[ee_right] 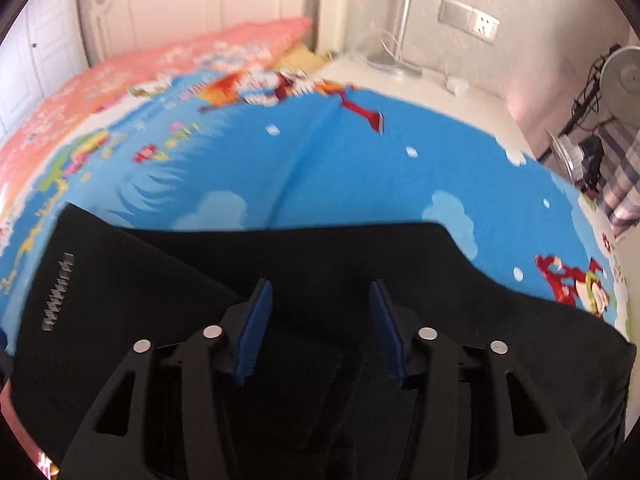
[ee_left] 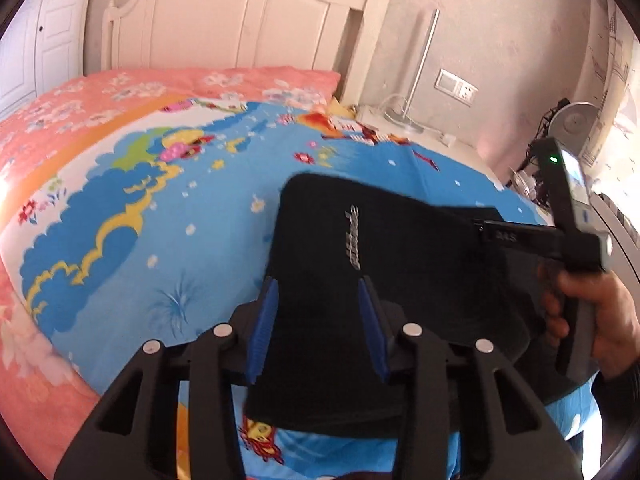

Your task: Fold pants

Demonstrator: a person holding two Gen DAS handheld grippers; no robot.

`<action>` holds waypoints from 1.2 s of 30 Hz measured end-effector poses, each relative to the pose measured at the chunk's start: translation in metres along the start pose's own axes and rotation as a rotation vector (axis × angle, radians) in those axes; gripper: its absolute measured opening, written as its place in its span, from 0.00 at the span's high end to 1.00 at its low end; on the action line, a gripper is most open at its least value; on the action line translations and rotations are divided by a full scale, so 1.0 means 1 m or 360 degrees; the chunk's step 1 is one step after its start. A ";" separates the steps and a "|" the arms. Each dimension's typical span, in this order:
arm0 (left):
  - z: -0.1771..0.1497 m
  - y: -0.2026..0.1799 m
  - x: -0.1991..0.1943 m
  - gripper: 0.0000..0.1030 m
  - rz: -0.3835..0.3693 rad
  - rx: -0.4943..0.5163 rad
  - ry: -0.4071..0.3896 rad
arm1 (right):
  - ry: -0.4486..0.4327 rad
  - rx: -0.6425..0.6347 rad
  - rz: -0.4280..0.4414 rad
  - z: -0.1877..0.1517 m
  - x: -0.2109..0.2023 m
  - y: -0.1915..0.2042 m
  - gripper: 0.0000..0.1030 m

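Right, the black pants (ee_left: 384,280) lie folded on the blue cartoon-print bedsheet (ee_left: 180,208), a silver script logo (ee_left: 353,243) running up the top layer. From the left wrist camera, the left gripper (ee_left: 318,294) hangs over the near part of the fabric with its blue-padded fingers (ee_left: 266,312) spread wide — nothing is caught between them. Off to the right of that view the other tool shows from the side, a person's hand (ee_left: 596,312) wrapped around its handle, its black body reaching in above the pants' right edge. Switch to the right wrist view and the pants (ee_right: 320,264) fill the lower half, the logo (ee_right: 59,292) now at far left and blurred, a folded flap lying over a wider layer beneath. The right gripper (ee_right: 320,300) sits above the dark cloth, its blue pads (ee_right: 384,312) set well apart — again gripping nothing. Further back, a pink floral quilt (ee_left: 100,96) lies along the white headboard (ee_left: 240,20), and beside the bed stand a white nightstand (ee_right: 420,80), a wall socket (ee_right: 470,20) and a small fan (ee_right: 624,76).
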State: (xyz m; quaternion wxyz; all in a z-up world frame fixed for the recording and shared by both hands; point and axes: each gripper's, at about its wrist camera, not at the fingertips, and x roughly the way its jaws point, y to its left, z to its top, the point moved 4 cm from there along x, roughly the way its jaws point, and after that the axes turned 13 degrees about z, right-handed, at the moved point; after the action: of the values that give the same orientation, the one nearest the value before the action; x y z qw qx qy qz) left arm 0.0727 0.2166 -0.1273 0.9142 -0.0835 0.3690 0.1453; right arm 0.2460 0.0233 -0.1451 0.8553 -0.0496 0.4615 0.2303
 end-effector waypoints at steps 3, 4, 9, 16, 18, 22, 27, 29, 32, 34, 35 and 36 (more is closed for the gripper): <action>-0.016 -0.006 0.013 0.60 0.0068 0.0106 0.0031 | -0.0008 0.0004 -0.0005 -0.008 0.005 -0.008 0.59; -0.017 -0.009 0.013 0.60 0.0097 0.0142 0.0015 | -0.0009 0.0002 -0.0001 -0.009 0.005 -0.008 0.59; -0.015 -0.006 0.014 0.59 0.0102 0.0068 0.0038 | -0.0157 0.0028 -0.0006 -0.011 -0.033 -0.006 0.44; -0.013 -0.007 0.014 0.59 0.0134 0.0055 0.0025 | -0.0245 -0.0030 0.0110 -0.066 -0.072 0.033 0.34; -0.009 -0.003 0.004 0.57 0.0099 0.0000 -0.0021 | -0.0203 -0.0018 0.0124 -0.079 -0.059 0.034 0.34; -0.005 0.012 -0.012 0.39 0.0028 -0.0144 -0.0104 | -0.0211 0.0019 0.0134 -0.081 -0.057 0.031 0.31; -0.011 0.011 -0.018 0.38 -0.0003 -0.0127 -0.0141 | -0.0220 0.0042 0.0152 -0.085 -0.054 0.029 0.25; -0.019 0.009 -0.009 0.38 0.0035 -0.0100 -0.0071 | -0.0223 0.0031 0.0145 -0.086 -0.055 0.029 0.25; -0.034 0.013 0.010 0.32 0.0017 -0.0138 0.0074 | -0.0230 0.0026 0.0136 -0.086 -0.055 0.031 0.25; -0.036 0.023 0.015 0.28 -0.0065 -0.0240 0.0116 | -0.0233 0.0026 0.0132 -0.087 -0.055 0.031 0.24; -0.036 0.026 0.018 0.27 -0.0105 -0.0277 0.0142 | -0.0233 0.0026 0.0133 -0.087 -0.055 0.031 0.24; -0.036 0.029 0.019 0.27 -0.0134 -0.0297 0.0143 | -0.0232 0.0030 0.0138 -0.087 -0.055 0.031 0.24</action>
State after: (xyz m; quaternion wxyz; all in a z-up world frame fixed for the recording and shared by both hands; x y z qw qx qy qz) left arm 0.0532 0.2385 -0.1674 0.8902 -0.1902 0.3908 0.1367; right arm 0.1400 0.0058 -0.1464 0.8763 -0.0048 0.4018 0.2657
